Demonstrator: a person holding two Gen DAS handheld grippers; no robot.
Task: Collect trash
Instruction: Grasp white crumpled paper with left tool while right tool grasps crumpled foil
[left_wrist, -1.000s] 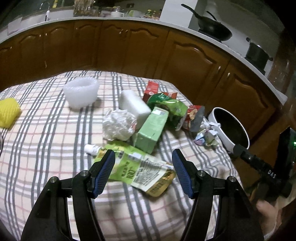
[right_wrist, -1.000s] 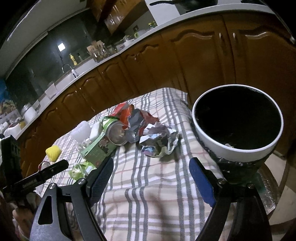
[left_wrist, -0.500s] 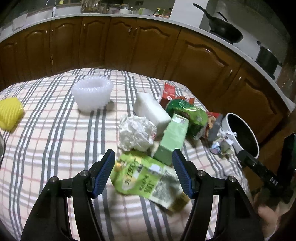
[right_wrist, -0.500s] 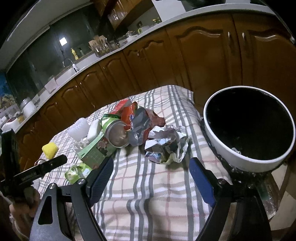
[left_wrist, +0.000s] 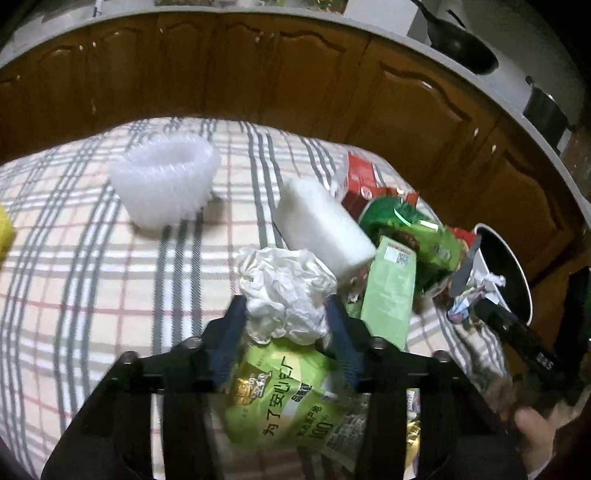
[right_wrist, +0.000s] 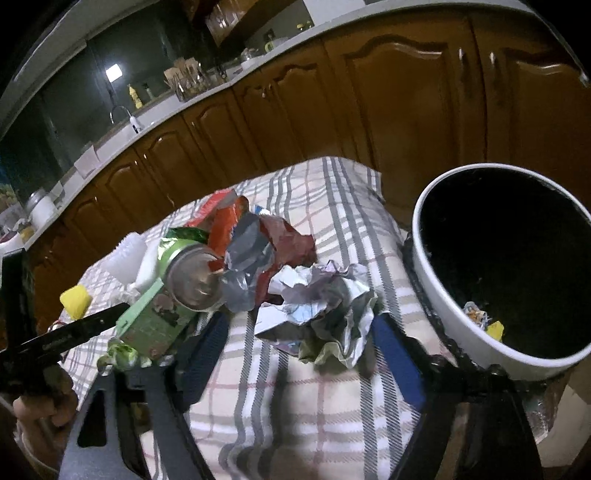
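Note:
Trash lies piled on a plaid tablecloth. My left gripper is closing on a crumpled white paper ball; both blue pads touch its sides. A green drink pouch lies under the jaws. My right gripper is closing around a crumpled foil wrapper; the right pad is at its edge and a gap shows at the left pad. A white bin with a black liner stands just right of it, off the table's edge.
A green carton, a white foam block, a green snack bag and a red pack crowd right of the paper ball. A white foam net cup stands behind. Brown cabinets ring the table.
My left gripper moved forward and down over the pouch to the paper ball and its jaws narrowed. My right gripper advanced onto the foil wrapper and its jaws narrowed too.

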